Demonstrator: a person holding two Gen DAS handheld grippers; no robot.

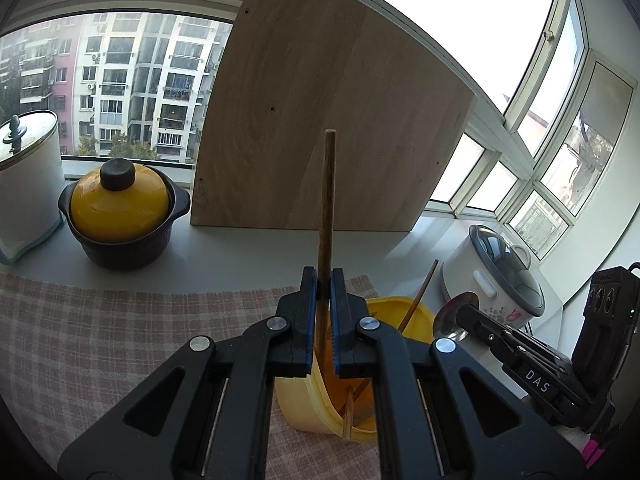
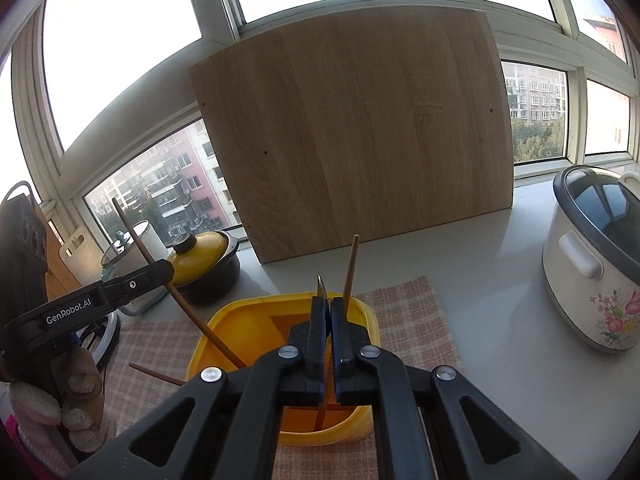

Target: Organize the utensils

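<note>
Pinching a wooden chopstick [image 1: 326, 200] in the left gripper [image 1: 324, 280], jaws drawn narrow on the shaft, with the long axis close to upright from this wrist. Lower end already down inside the yellow holder [image 1: 304, 412], upper end well above its rim. From the right wrist, leans out over the holder's left side, foot near its left inner wall. Looks, as a judgement, to need only a slight lowering and a release, since the stick already lies along the drop line.

Gripping a metal spoon [image 1: 450, 322] in the right gripper [image 2: 327, 304], jaws likewise almost closed — bowl poking past the tips, above the holder's far half. Points along the fingers, so probably wants tipping down into the holder. Of the two hands, the left seems nearer to finishing its placement.

Sharing the holder: a second chopstick [image 2: 350, 272] standing at its far side. Lying flat on the checked cloth [image 2: 400, 308], just beside the holder's left wall, a third chopstick [image 2: 156, 374].

Hidden or doubtful:
- the holder's near part, blocked by gripper bodies in both views
- the spoon's handle, not visible
- the spoon itself, only a thin edge-on sliver from the right wrist
- whether the held chopstick touches the holder's floor, impossible to tell
</note>
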